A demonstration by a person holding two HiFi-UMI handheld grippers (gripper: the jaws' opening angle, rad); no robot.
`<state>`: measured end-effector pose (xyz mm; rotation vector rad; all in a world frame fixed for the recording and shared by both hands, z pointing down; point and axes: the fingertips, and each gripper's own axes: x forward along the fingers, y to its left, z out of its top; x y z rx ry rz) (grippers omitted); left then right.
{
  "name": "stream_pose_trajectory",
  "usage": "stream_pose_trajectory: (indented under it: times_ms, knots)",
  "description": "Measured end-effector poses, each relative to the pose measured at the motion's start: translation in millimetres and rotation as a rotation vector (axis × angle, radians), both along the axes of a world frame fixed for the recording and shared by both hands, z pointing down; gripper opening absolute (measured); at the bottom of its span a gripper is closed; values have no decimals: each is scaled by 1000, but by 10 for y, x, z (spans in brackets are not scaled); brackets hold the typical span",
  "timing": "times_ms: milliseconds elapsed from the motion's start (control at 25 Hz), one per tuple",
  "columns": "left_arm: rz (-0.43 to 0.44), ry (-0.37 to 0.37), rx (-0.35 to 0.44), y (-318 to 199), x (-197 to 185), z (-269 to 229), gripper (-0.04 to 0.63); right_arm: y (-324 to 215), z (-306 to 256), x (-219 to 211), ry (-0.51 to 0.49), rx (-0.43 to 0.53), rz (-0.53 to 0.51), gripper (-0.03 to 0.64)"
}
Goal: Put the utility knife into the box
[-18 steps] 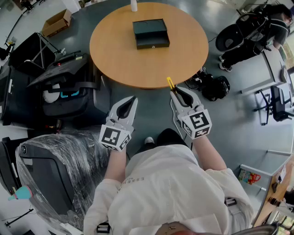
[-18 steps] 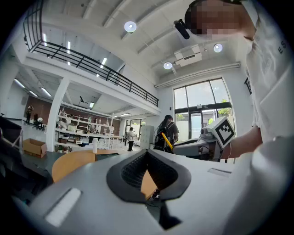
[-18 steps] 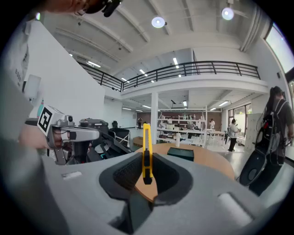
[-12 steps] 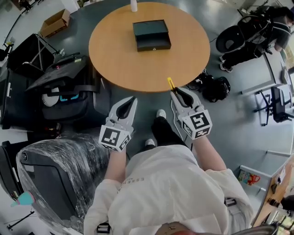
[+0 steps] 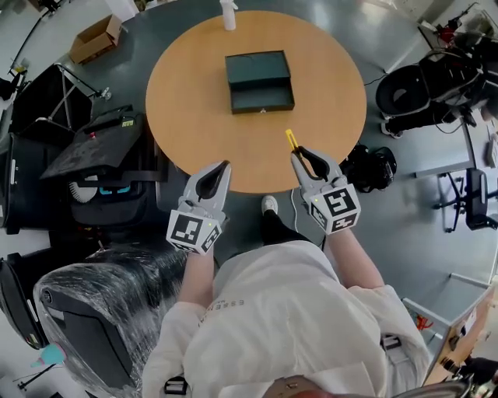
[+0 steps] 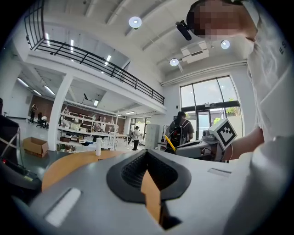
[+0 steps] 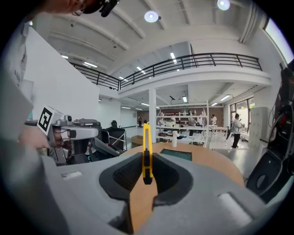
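Arms forward, a person in a pale shirt stands at the near edge of a round wooden counter (image 5: pixel 194 116), a gripper in each hand. On the person's left, the left gripper (image 5: pixel 226 166) hangs over the counter's rim with its jaws drawn together and nothing between them. On the right, the right gripper (image 5: pixel 298 153) is clamped on a yellow utility knife (image 5: pixel 290 140), pinching it near its lower end, so that most of the knife's length sticks out beyond the jaw tips and points towards the middle of the counter. Well apart from both grippers, past a bare stretch of wood, a dark box (image 5: pixel 259 80) lies open in two halves, one behind the other; which half is lid and which is tray cannot be told from here. A white bottle (image 5: pixel 228 14) stands at the far rim beyond it

The knife has yet to reach the box, and the carry looks like the risky part. With so little of the handle in the grip and so much overhanging, the knife could pivot or slide out if the arm swings or stops sharply. A low approach could knock its free end against the box's near wall and push the box away, since nothing holds it down; the empty left gripper could steady it. A release made too high, or over the wrong half, could leave the knife propped on the rim or bounced out onto the counter
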<state>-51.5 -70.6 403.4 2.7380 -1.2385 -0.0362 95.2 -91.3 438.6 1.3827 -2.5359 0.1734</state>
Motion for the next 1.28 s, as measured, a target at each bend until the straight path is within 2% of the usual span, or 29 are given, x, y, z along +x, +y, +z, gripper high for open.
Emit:
stream_pose_trajectory:
  times_ms: [280,480,880,1040,1120,1280]
  knots:
    - [-42,13,9,-899,262,-94,15,-891,39,276,3,-25,-41,58]
    - [-41,2,-12,-1235,407,17,15,-1283,101,370,-2,-61,-58,58]
    - [-17,3,-81,-1726,313,292,15,-1707,467,81,40,-144,-106,58]
    - [9,7,-91,-1966,218,387,15,-1952,664,-127,102,-181,-134,58]
    - [19,12,-94,-2083,185,405,15,-2091,852,-223,139,-225,-155,58]
    - [39,3,-117,-2288,133,469,15,-2368,1260,-398,143,-346,-178,58]
